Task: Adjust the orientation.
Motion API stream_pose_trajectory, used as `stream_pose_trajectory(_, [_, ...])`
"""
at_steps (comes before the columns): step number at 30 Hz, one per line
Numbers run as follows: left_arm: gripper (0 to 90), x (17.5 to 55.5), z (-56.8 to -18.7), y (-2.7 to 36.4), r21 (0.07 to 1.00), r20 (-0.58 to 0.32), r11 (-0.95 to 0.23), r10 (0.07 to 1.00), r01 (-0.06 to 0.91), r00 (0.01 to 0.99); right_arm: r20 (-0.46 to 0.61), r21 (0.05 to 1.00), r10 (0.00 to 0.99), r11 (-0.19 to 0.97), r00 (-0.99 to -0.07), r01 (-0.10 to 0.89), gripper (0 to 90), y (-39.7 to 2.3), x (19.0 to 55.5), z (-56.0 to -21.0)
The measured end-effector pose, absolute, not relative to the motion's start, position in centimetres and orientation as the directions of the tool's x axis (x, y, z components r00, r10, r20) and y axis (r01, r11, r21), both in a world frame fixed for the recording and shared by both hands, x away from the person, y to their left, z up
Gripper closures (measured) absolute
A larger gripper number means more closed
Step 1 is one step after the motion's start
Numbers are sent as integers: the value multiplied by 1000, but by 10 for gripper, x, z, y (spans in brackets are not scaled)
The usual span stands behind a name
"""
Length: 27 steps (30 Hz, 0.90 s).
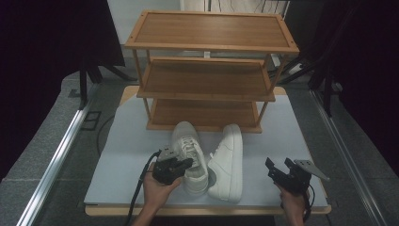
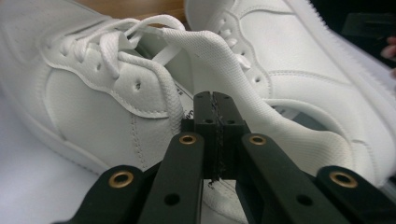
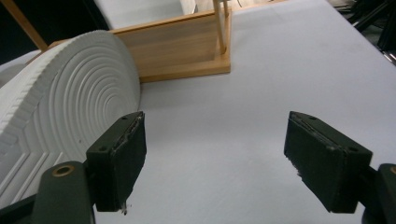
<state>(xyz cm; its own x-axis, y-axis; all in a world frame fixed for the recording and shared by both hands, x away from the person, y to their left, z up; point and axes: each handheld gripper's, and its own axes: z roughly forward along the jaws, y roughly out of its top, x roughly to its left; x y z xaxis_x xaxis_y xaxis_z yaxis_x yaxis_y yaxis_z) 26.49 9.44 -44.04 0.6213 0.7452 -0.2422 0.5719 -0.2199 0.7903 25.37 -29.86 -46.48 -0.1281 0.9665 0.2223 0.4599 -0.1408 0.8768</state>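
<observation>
Pinching nothing, left gripper jaws pressed together beside white shoe (insole print unreadable), right gripper jaws spread.

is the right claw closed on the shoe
No, the right claw stands wide open over bare table, with the sole of the tipped shoe off to its side, not between the jaws.

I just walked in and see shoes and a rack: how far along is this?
Nothing is put away yet: all three tiers of the wooden rack are bare, and both white shoes sit on the table. In hand: the left gripper is shut at the collar of the left shoe. The right gripper waits open beside the right shoe, which lies on its side. Both shoes probably remain to be shelved.
</observation>
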Motion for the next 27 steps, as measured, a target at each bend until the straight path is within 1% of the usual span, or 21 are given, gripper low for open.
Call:
stream_pose_trajectory(2, [899,262,-439,92,795,-196,-247,760,554,620,215,877,967,-130,-134,463,208,-297,254,-466])
stream_pose_trajectory(5, [900,261,-438,95,796,-185,-254,762,549,621,218,873,967,-132,-132,469,208,-297,255,-466])
stream_pose_trajectory(9, [900,258,-438,91,798,-141,-283,771,533,620,219,868,968,-137,-121,478,210,-299,256,-469])
stream_pose_trajectory(11, [900,257,-440,86,783,-149,-299,762,546,630,225,864,968,-146,-111,482,211,-301,256,-469])
stream_pose_trajectory(14, [899,258,-452,81,762,-168,-314,749,566,641,228,863,968,-149,-109,483,211,-301,256,-470])
stream_pose_trajectory(16, [900,259,-455,84,773,-206,-271,748,574,631,226,864,968,-147,-109,482,211,-302,256,-470])
stream_pose_trajectory(21, [900,257,-454,90,774,-190,-272,761,571,621,230,862,967,-151,-106,484,211,-303,256,-470])
stream_pose_trajectory(27, [900,256,-453,115,768,-192,-264,775,583,602,231,859,967,-151,-106,488,211,-305,257,-471])
